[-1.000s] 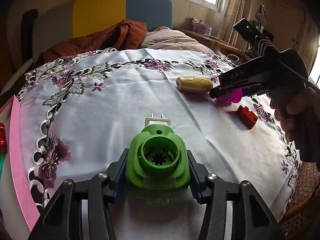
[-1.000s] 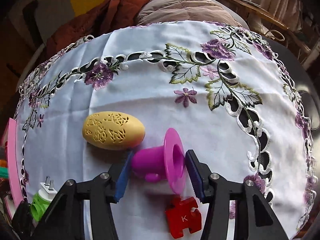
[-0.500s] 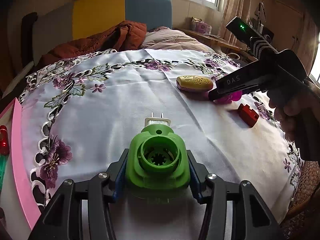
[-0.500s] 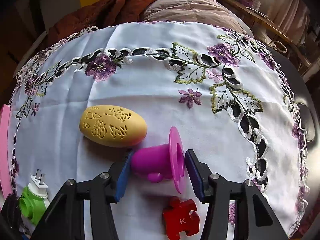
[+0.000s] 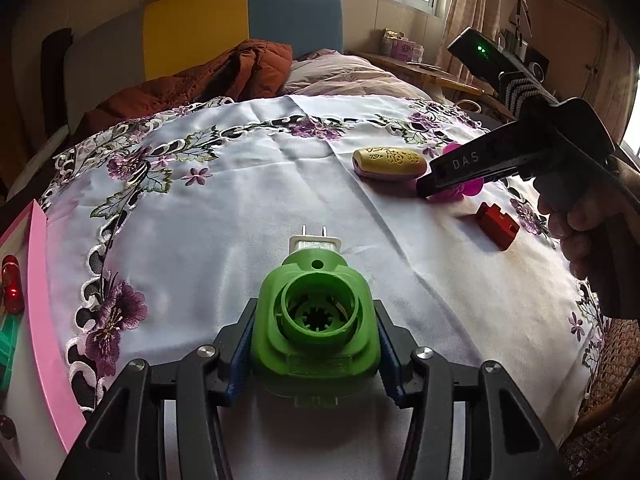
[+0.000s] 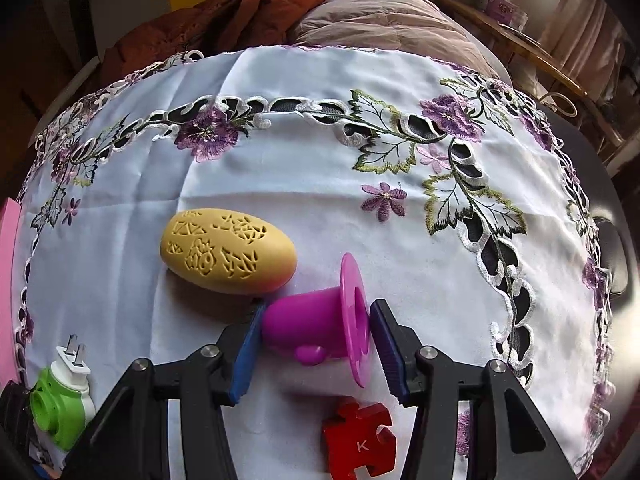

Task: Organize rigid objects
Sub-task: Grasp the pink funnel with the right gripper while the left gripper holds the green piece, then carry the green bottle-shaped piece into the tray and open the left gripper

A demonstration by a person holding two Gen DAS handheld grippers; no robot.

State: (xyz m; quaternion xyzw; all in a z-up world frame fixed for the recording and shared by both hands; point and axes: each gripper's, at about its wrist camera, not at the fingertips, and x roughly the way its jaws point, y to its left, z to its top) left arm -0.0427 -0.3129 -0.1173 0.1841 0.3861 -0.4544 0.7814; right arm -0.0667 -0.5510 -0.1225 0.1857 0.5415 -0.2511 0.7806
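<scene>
Seen from the left wrist, the left hand-held gripper (image 5: 316, 344) pinches a green plug-in device (image 5: 316, 320) by its flat sides, blue pads pressed against both flanks, its metal prongs pointing away over the embroidered white cloth (image 5: 240, 216) on the counter; gripping the broad body low likely keeps the piece steady for a lift toward the pink tray (image 5: 44, 304) at the left edge, where other small items already sit. Across the cloth, the right hand-held gripper (image 5: 434, 186), held in a person's hand (image 5: 580, 220), angles down at a magenta funnel (image 5: 460, 192) beside a yellow carved egg (image 5: 390, 162), with a red puzzle piece (image 5: 496, 224) lying nearby. Against the frames from a second ago, this view is almost unchanged, the right tool merely tilted a little differently. From the right wrist, the right hand-held gripper (image 6: 316, 342) is closed end to end on the magenta funnel (image 6: 316, 332), one pad on its narrow base, the other against its wide rim, just beside the yellow carved egg (image 6: 228, 256) and above the red puzzle piece (image 6: 360, 442). Compared with earlier, the grip looks the same, though the scene has rolled slightly.
</scene>
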